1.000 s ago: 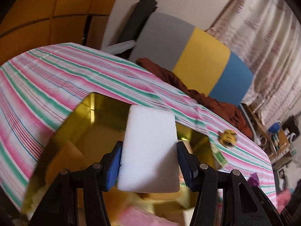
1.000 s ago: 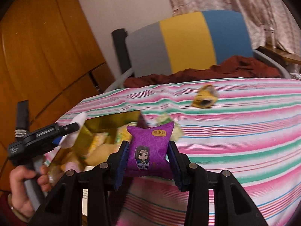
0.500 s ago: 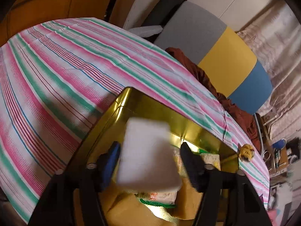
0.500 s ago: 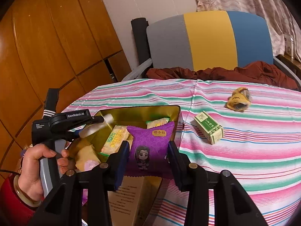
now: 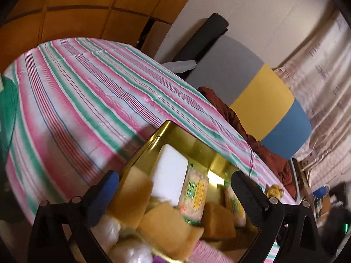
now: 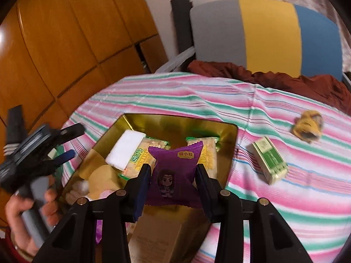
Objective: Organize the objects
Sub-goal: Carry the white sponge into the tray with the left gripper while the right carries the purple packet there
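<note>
A gold tin (image 5: pixel 173 134) (image 6: pixel 228 146) sits on the striped tablecloth and holds several snack packets. A white foam block (image 5: pixel 170 176) (image 6: pixel 125 150) lies in the tin at its far left. My left gripper (image 5: pixel 175 189) is open and empty, just above the tin's near left side; it also shows in the right wrist view (image 6: pixel 70 141). My right gripper (image 6: pixel 173 173) is shut on a purple snack packet (image 6: pixel 174 171) with a cartoon figure, held above the tin's near edge.
A green and white box (image 6: pixel 269 160) and a crumpled yellow wrapper (image 6: pixel 308 127) lie on the tablecloth (image 6: pixel 285 197) right of the tin. A grey, yellow and blue chair (image 6: pixel 263 37) with a brown cloth (image 6: pixel 285 83) stands behind the table. A wooden wall is at the left.
My left gripper opened and let the white block drop into the tin, then drew back. My right gripper moved over the tin with the purple packet.
</note>
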Action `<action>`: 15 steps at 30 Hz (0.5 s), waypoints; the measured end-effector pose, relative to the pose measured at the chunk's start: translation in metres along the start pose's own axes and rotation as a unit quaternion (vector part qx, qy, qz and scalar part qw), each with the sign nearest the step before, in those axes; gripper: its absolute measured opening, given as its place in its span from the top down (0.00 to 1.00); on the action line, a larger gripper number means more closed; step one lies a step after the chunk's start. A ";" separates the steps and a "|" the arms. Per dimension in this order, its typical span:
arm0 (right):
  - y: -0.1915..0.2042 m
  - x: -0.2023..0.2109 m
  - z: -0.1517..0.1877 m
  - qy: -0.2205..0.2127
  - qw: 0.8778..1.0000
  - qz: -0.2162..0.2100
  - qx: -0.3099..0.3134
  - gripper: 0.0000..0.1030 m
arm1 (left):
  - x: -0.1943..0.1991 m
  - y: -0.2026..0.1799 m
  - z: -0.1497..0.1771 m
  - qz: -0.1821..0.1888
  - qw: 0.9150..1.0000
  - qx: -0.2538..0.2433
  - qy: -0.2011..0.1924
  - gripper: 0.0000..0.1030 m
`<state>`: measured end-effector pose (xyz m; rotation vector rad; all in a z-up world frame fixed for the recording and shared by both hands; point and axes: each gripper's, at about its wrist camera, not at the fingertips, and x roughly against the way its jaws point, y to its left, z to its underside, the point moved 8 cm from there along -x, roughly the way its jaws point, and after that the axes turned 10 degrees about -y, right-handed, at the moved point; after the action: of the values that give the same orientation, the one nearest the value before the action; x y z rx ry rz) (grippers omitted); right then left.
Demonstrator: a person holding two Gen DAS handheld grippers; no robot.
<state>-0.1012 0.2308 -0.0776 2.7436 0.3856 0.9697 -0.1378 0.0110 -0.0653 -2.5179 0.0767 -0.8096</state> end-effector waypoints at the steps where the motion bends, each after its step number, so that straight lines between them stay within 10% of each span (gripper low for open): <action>1: 0.002 -0.007 -0.001 0.009 1.000 -0.003 0.002 0.59 | 0.003 0.001 0.002 -0.004 1.000 -0.005 -0.002 0.00; 15: -0.011 -0.066 -0.011 0.067 0.997 0.006 -0.021 0.55 | 0.020 0.019 0.021 -0.007 1.000 -0.006 0.013 0.00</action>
<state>-0.1598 0.2220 -0.1104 2.6538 0.3670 1.1566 -0.1077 -0.0008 -0.0786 -2.5224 0.0718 -0.8490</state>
